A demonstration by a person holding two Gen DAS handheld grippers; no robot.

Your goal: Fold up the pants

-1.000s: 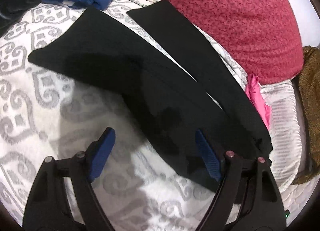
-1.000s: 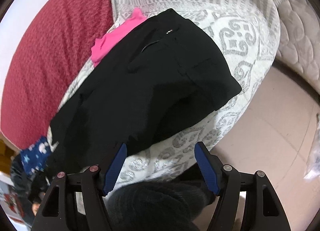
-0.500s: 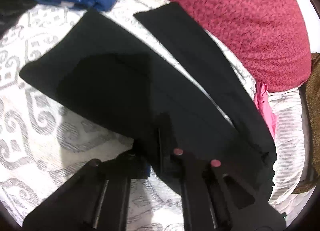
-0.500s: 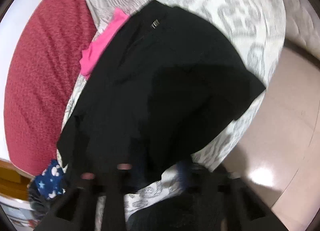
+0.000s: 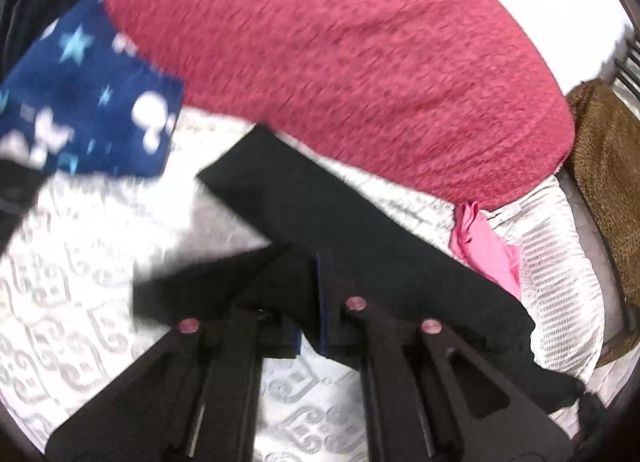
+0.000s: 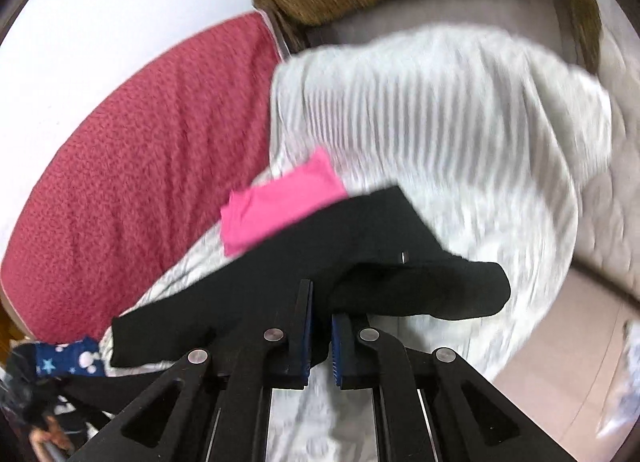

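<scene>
Patterned bedcover (image 5: 72,302) below me — both my tools, left tool (image 5: 316,302) and right tool (image 6: 320,326), clamp the black pants (image 5: 360,230), one edge raised. I'd lift evenly, keeping it taut — then lay it across.

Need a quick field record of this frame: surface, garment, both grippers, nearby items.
surface: white patterned bedspread
garment: black pants, one edge raised off the bedspread
left gripper: shut on black pants
right gripper: shut on black pants
beside the pants: pink cloth
behind: red blanket
far left in the left wrist view: blue star-print fabric
image quality: motion blur in both views
</scene>
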